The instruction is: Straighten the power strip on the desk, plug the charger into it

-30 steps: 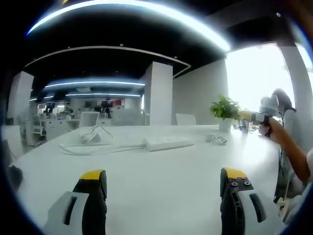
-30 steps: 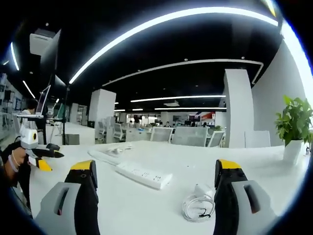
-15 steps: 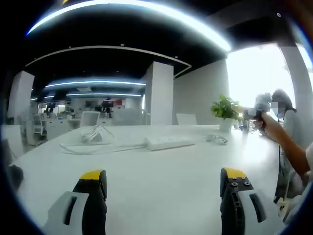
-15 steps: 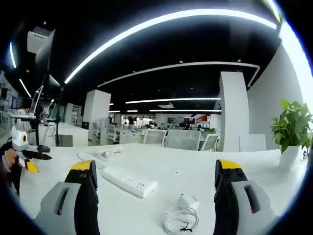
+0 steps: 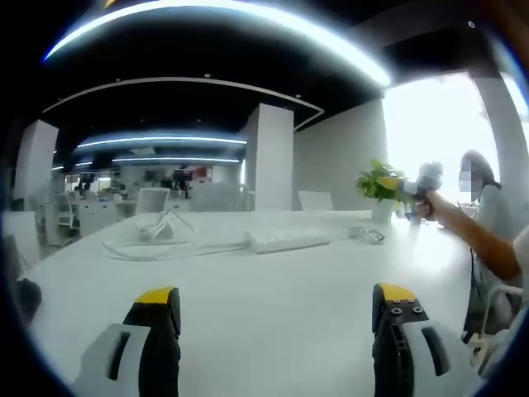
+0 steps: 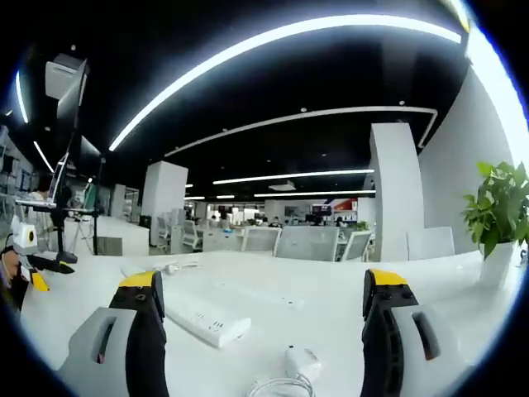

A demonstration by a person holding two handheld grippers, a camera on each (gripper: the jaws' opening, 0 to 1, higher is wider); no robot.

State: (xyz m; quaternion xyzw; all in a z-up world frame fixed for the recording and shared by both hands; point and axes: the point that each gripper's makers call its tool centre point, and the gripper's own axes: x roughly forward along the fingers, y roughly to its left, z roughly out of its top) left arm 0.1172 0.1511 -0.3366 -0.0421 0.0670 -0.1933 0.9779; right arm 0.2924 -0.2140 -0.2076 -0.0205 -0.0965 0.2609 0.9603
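A white power strip [image 5: 285, 242] lies across the middle of the white desk [image 5: 248, 306], its white cord [image 5: 157, 248] trailing left in loose loops. In the right gripper view the power strip [image 6: 207, 320] lies slanted just ahead of my jaws. The white charger [image 6: 302, 362] with its coiled cable [image 6: 277, 386] rests between those jaws, close in. In the left gripper view the charger [image 5: 368, 236] is a small shape right of the strip. My left gripper [image 5: 277, 310] is open above bare desk. My right gripper [image 6: 260, 306] is open too, and its body [image 5: 411, 187] shows held up at the right.
A potted green plant [image 6: 500, 219] in a white pot stands at the desk's right end, also plant [image 5: 380, 186]. Office chairs [image 6: 310, 241] line the far edge. A person's forearm [image 5: 475, 236] reaches in from the right. A tripod stand [image 6: 58, 219] rises at the left.
The right gripper has moved forward and lower over the desk; strip and charger sit lower and closer in its view. In the left view it drifted left toward the plant.
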